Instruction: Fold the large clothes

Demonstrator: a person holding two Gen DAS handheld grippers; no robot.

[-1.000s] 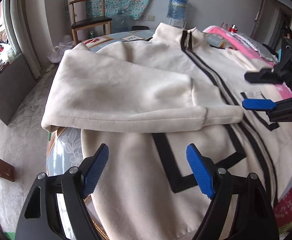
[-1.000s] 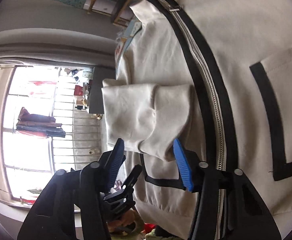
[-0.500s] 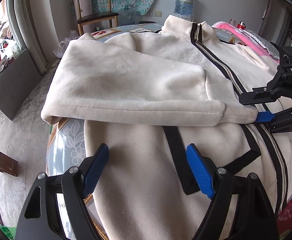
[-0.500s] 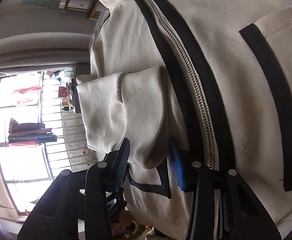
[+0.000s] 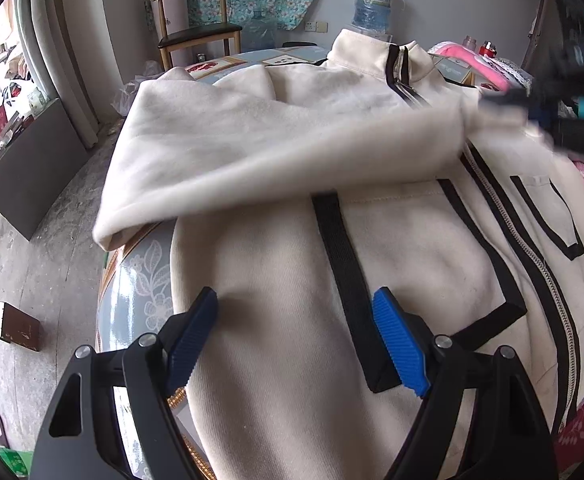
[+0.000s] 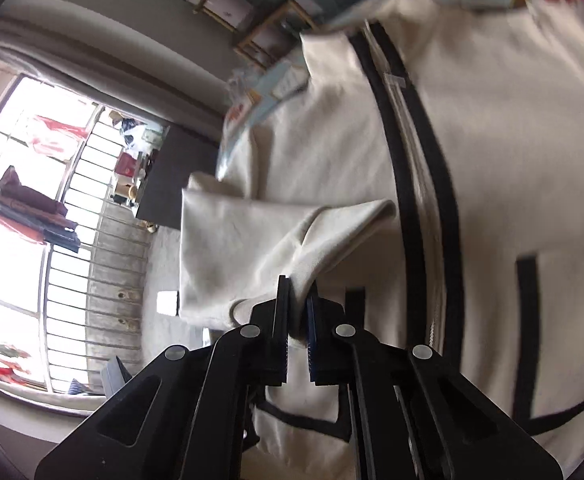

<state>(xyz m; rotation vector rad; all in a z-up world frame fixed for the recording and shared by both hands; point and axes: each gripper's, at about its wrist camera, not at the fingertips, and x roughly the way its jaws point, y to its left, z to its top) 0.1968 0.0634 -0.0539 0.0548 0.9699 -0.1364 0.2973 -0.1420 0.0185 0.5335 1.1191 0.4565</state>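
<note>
Right gripper lifting the jacket sleeve by its cuff

The cream jacket (image 5: 392, 248) is lying zip-up across the worktop (image 5: 132, 292), its sleeve (image 5: 276, 152) folded over the chest beside the zipper (image 5: 532, 248). The right gripper (image 6: 297, 320) is holding the sleeve's cuff with jaws clenched on it. The left gripper (image 5: 296, 336) is hovering over the jacket's hem, jaws spread wide and gripping nothing.

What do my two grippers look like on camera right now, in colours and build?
Both are matte black plastic linkages with silver pivot pins and triangular cut-outs. The left gripper carries ribbed bright blue pads on its fingertips. The right gripper shows the same blue ribbing, only edge-on. No cables or sleeves are visible, and no markings are legible.
</note>
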